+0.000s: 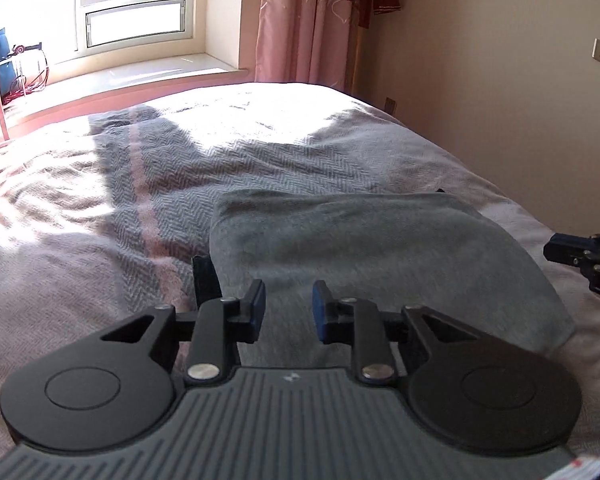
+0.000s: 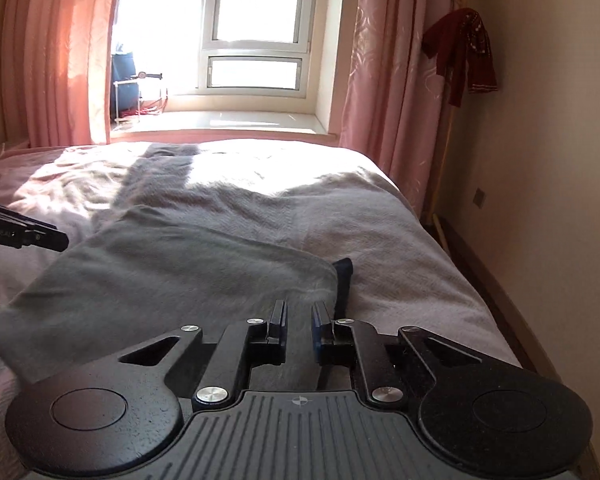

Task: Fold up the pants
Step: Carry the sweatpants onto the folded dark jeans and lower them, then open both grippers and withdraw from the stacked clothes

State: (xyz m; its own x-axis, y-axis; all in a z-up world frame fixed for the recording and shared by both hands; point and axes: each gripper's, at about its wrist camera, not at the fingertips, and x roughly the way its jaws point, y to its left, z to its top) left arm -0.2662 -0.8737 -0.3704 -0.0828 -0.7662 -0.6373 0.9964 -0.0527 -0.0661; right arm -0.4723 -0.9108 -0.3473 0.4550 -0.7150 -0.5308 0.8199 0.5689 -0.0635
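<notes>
The grey pants (image 1: 364, 240) lie folded into a compact rectangle on the bed, in shade. My left gripper (image 1: 289, 296) hovers over their near left corner, its jaws a little apart with nothing between the pads. A dark strip (image 1: 206, 280) sticks up at the pants' left edge beside it. In the right wrist view the pants (image 2: 160, 280) spread to the left, and my right gripper (image 2: 300, 312) hangs over their near right part, shut and holding nothing. Another dark strip (image 2: 344, 276) shows at the pants' right corner. Each gripper's tip appears in the other's view: the right gripper (image 1: 572, 252) and the left gripper (image 2: 40, 236).
The bed (image 1: 80, 208) is covered with a rumpled pinkish herringbone blanket, sunlit at the far end. Beyond it are a window sill (image 2: 228, 120) and pink curtains (image 2: 384, 92). A wall (image 1: 500, 100) runs close along the bed's right edge, with dark red clothes (image 2: 464, 52) hanging there.
</notes>
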